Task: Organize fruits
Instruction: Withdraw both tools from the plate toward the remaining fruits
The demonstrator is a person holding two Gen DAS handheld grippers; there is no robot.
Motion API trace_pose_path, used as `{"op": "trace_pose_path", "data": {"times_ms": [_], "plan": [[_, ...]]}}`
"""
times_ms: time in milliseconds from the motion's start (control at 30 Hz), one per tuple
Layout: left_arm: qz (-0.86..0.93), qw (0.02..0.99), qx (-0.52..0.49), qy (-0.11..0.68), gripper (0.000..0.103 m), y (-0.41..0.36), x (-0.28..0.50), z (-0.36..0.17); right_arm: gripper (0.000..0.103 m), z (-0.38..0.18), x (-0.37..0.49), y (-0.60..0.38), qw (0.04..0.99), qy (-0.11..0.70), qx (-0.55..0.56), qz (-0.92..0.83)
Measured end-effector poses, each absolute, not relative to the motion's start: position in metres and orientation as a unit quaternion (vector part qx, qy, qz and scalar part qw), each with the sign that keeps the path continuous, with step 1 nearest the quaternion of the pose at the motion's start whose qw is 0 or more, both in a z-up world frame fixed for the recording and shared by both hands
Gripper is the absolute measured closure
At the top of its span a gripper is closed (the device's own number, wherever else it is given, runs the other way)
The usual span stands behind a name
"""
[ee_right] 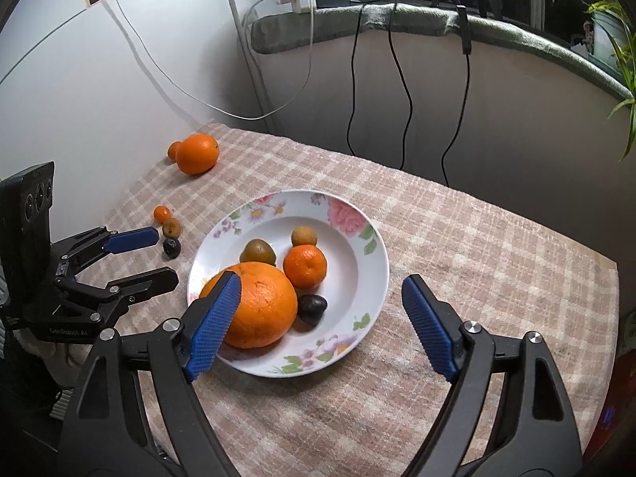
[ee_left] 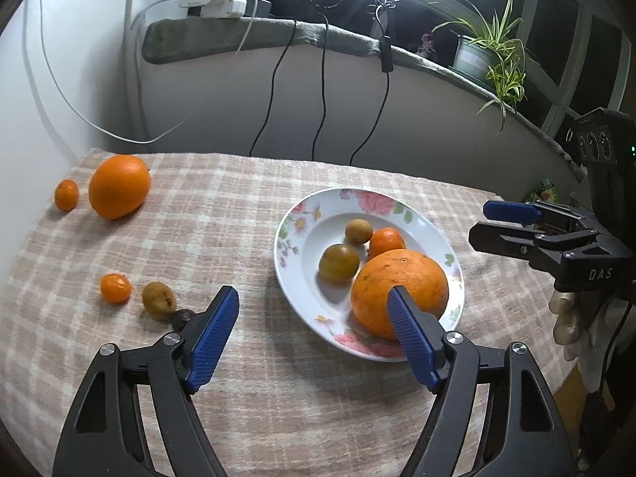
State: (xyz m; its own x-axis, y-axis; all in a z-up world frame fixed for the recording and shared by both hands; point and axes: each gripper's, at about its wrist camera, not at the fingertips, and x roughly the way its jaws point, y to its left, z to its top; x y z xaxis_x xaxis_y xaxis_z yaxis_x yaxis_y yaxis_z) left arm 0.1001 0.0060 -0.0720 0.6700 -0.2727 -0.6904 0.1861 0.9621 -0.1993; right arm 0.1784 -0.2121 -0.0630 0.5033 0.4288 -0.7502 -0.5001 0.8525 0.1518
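A floral plate (ee_left: 294, 214) (ee_right: 373, 262) on the checked cloth holds a big orange (ee_left: 399, 292) (ee_right: 258, 306), a mandarin (ee_left: 387, 240) (ee_right: 305, 266), a green-brown fruit (ee_left: 338, 263), a small tan fruit (ee_left: 358, 231) and a dark fruit (ee_right: 313, 308). Loose on the cloth to the left lie a second big orange (ee_left: 119, 187) (ee_right: 197, 154), two small mandarins (ee_left: 66, 194) (ee_left: 115, 288), a brownish fruit (ee_left: 159, 301) and a dark fruit (ee_left: 183, 318). My left gripper (ee_left: 313, 292) (ee_right: 165, 256) stands open and empty at the plate's left. My right gripper (ee_right: 322, 278) (ee_left: 481, 222) hangs open and empty over the plate's near side.
Black and white cables (ee_left: 274, 91) hang down the wall behind the table. A padded sill (ee_left: 238, 33) carries a power strip and a potted plant (ee_left: 489, 51). The table's edge drops off at the right (ee_right: 608, 278). A gloved hand (ee_left: 568, 318) holds the right gripper.
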Motion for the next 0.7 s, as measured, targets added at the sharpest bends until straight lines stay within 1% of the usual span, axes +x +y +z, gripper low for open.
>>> {"op": "trace_pose_path", "data": {"times_ms": [267, 500, 633, 700], "plan": [[-0.094, 0.916, -0.053, 0.387, 0.026, 0.034, 0.093, -0.075, 0.018, -0.051, 0.173, -0.194, 0.872, 0.392, -0.033, 0.291], [-0.058, 0.914, -0.067, 0.395, 0.026, 0.076, 0.086, -0.087, 0.018, -0.040, 0.166, -0.167, 0.874, 0.361, -0.035, 0.324], [-0.043, 0.912, -0.088, 0.399, 0.027, 0.103, 0.084, -0.095, 0.018, -0.038, 0.160, -0.142, 0.866, 0.355, -0.054, 0.347], [-0.038, 0.911, -0.093, 0.400, 0.030, 0.113, 0.084, -0.097, 0.018, -0.039, 0.155, -0.131, 0.864, 0.352, -0.064, 0.354]]}}
